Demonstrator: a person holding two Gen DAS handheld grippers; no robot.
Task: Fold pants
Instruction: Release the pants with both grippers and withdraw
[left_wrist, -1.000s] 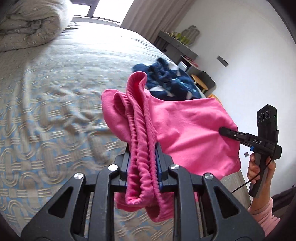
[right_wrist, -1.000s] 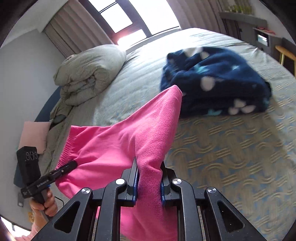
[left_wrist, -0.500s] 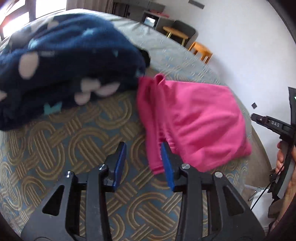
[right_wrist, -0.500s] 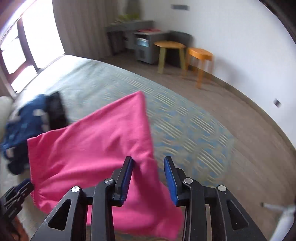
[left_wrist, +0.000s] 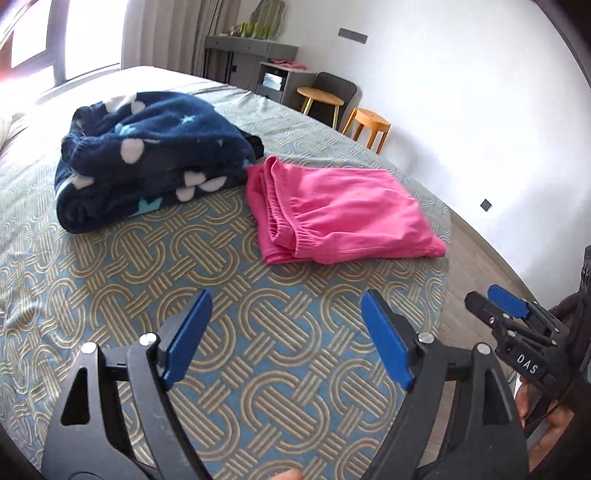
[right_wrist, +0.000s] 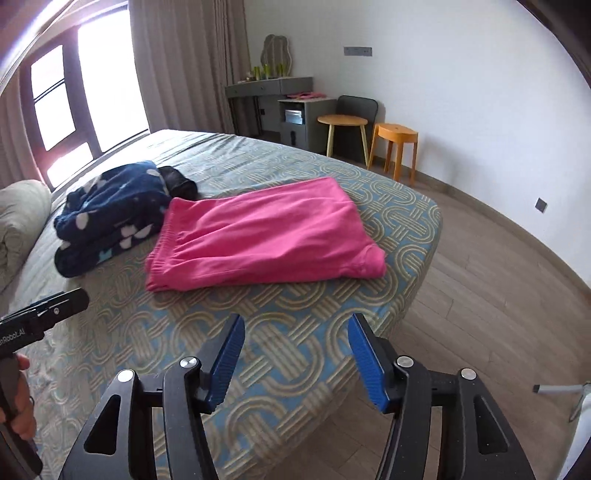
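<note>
The pink pants (left_wrist: 340, 210) lie folded flat on the patterned bedspread (left_wrist: 207, 273) near the bed's corner, waistband toward the dark bundle; the right wrist view shows the pink pants (right_wrist: 262, 236) too. My left gripper (left_wrist: 286, 339) hovers short of them, its jaws opening wide with nothing between them. My right gripper (right_wrist: 295, 354) sits back over the bed's edge, its jaws also opening and empty. Each gripper shows at the margin of the other's view: the right gripper (left_wrist: 495, 302) and the left gripper (right_wrist: 70, 299).
A folded navy fleece with white spots (left_wrist: 147, 158) lies just left of the pants. A rolled grey duvet (right_wrist: 18, 229) is at far left. Two wooden stools (right_wrist: 391, 147), a grey desk (right_wrist: 273, 99) and wood floor (right_wrist: 498, 280) lie beyond the bed corner.
Both grippers let go of the pink pants, which dropped folded onto the bed. Both pulled back from the pants and their jaws spread wider.
</note>
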